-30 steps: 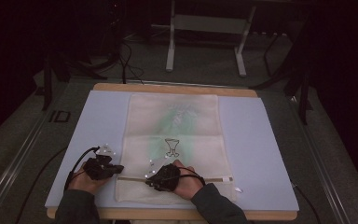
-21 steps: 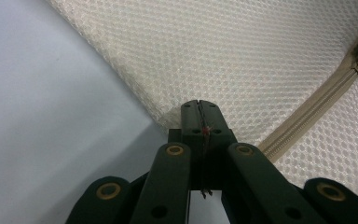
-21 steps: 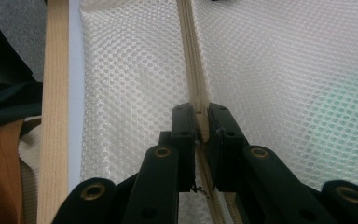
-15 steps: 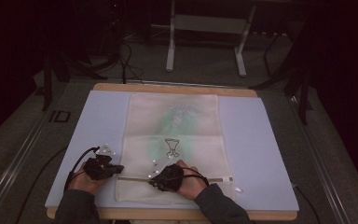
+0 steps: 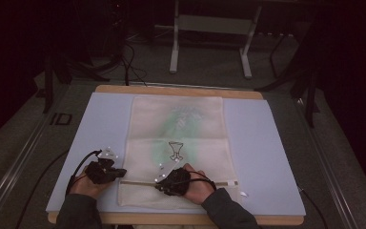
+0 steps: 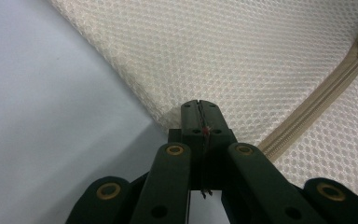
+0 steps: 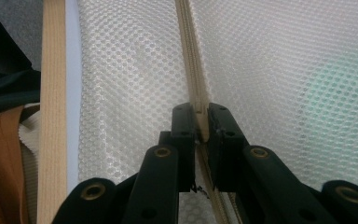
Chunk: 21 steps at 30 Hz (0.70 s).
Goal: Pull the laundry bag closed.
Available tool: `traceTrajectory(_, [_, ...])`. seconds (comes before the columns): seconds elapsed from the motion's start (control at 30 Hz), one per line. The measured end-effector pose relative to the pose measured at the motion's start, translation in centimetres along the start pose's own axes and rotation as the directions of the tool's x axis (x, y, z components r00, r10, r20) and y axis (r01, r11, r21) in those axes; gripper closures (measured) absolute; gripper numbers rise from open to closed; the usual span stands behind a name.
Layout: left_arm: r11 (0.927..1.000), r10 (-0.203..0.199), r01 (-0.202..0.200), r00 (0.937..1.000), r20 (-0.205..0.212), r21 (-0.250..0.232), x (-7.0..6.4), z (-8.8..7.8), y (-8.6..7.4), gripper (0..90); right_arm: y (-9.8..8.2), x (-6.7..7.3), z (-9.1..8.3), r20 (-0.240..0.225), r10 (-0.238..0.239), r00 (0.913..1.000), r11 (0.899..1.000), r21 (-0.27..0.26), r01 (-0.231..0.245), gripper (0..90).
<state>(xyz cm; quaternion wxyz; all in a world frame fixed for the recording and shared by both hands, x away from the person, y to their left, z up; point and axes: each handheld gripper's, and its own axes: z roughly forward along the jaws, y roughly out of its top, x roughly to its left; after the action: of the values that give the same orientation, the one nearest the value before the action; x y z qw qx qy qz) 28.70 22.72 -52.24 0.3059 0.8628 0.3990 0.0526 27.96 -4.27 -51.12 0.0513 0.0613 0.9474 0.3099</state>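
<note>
Mesh bag (image 5: pixel 176 143) lies flat on mat, middle of surface, zipper (image 5: pixel 143 182) running across near front edge.

My left tool (image 5: pixel 122 172) closed, pinching bag's left edge (image 6: pixel 186 109) by zipper end.

My right tool (image 5: pixel 158 187) closed on zipper (image 7: pixel 198 116), part way along.

How to do well:
- Left keeps bag edge tight, no lifting.
- Right pulls straight along zipper line.
- Go slow, so mesh stays out of teeth.
- Keep grip low, close to surface.

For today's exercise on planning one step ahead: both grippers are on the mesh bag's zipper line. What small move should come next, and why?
Probably draw the right gripper along the zipper while the left gripper anchors the mesh bag. The left is shut on the bag's corner edge, the right on the zipper, so the bag is braced.
</note>
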Motion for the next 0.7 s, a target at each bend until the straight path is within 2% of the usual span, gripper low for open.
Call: traceTrajectory(0.7, [1.0,-0.002,0.002,1.0,0.001,0.0,0.0,0.0,0.0,89.9,-1.2,-0.2,-0.8,0.007,0.011,0.9999,1.0,0.008,-0.011,82.1])
